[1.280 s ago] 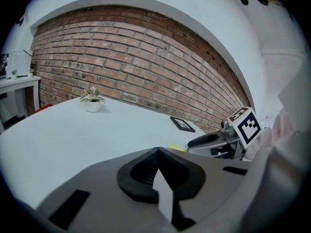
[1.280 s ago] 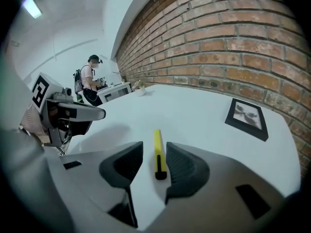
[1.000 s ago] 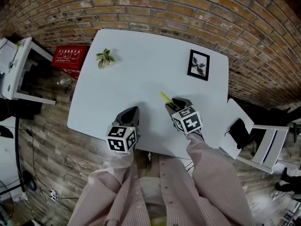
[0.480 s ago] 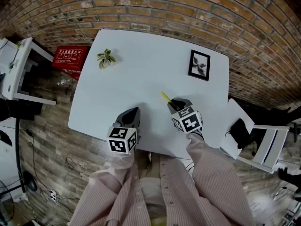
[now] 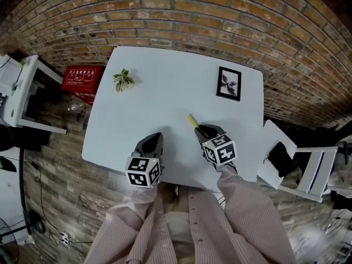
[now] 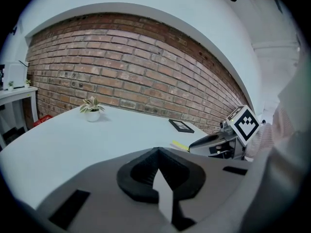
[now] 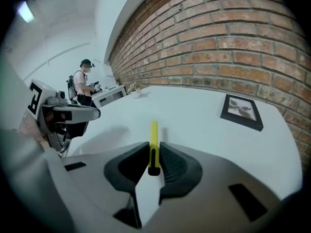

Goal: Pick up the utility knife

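Your right tool (image 7: 154,152) is clamped on the near end of the yellow utility knife (image 7: 154,132). The knife's far end sticks out forward, at frame centre, over the white tabletop (image 5: 165,87). Your left tool (image 6: 156,152), at lower left, is closed and empty.

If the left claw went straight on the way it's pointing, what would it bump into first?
Most likely the white table top. The left claw tilts down toward a bare stretch between the potted plant and the picture frame, though depth is hard to judge.
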The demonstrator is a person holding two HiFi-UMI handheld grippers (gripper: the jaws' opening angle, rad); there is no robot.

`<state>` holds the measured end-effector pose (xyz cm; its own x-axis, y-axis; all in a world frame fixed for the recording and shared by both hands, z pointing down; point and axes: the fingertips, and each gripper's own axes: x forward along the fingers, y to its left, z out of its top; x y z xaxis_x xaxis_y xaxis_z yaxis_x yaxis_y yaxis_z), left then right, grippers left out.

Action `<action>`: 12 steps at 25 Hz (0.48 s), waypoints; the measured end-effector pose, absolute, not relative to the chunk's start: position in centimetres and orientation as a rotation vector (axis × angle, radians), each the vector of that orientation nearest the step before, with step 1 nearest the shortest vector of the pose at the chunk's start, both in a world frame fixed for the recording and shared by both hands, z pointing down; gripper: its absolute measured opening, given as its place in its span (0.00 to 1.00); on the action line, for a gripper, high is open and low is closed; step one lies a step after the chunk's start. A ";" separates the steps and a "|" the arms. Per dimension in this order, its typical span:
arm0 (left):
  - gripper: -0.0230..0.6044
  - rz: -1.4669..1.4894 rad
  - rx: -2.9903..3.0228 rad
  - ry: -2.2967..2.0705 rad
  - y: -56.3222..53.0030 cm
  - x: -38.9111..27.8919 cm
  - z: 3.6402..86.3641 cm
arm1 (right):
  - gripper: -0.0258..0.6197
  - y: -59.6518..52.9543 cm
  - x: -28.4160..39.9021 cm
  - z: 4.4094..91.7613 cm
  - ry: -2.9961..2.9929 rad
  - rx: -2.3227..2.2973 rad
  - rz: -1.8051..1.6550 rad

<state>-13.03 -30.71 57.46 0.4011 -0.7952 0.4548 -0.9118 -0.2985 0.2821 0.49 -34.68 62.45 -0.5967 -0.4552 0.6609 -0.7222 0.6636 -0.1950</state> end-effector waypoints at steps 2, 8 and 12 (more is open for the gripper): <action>0.02 0.309 2.182 -1.463 -30.9 -13.1 57.1 | 0.15 -34.7 0.6 61.8 -2.337 0.943 0.640; 0.02 0.272 2.246 -1.473 -31.1 -12.7 55.2 | 0.15 -34.7 1.2 59.2 -2.453 1.040 0.682; 0.02 0.240 2.293 -1.477 -31.3 -12.6 53.6 | 0.15 -34.8 2.1 57.2 -2.529 1.089 0.697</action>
<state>-12.64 -31.28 53.64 0.4266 -0.8327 0.3529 -0.9016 -0.3609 0.2384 2.11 -34.80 57.17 -0.6676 -0.5946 0.4481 -0.7402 0.5948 -0.3134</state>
